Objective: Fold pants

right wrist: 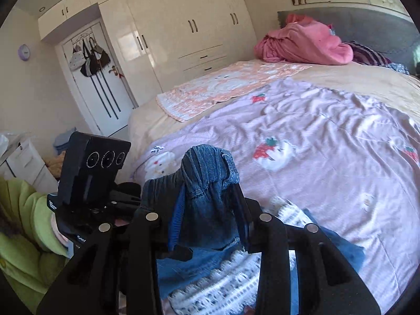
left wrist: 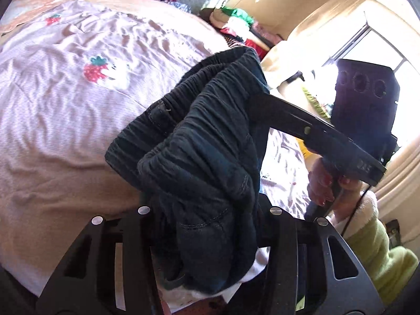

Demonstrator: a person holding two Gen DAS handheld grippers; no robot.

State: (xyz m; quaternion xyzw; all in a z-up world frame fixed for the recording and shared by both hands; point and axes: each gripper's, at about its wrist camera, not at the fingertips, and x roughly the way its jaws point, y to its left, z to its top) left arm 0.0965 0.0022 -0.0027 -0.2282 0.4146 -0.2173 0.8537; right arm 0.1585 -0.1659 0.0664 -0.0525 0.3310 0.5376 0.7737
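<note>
Left wrist view: your left gripper (left wrist: pixel 207 236) has its fingers closed on a bunched fold of the pants (left wrist: pixel 199 141), gathered waistband uppermost, the cloth held up over the bed (left wrist: pixel 65 110). Your right gripper (left wrist: pixel 258 102) comes in from the right, its tip buried in the waistband; its fingers cannot be made out here. Your right hand (left wrist: pixel 324 183) grips its handle, green sleeve (left wrist: pixel 378 252) below.

Right wrist view: your right gripper (right wrist: pixel 210 210) is clamped on the waistband of the pants (right wrist: pixel 207 183), which hang down between the fingers to the bed's (right wrist: pixel 315 131) near edge. The left gripper's body (right wrist: pixel 92 168) sits just to the left, touching the same bunch. A pink heap (right wrist: pixel 302 44) lies at the headboard.
</note>
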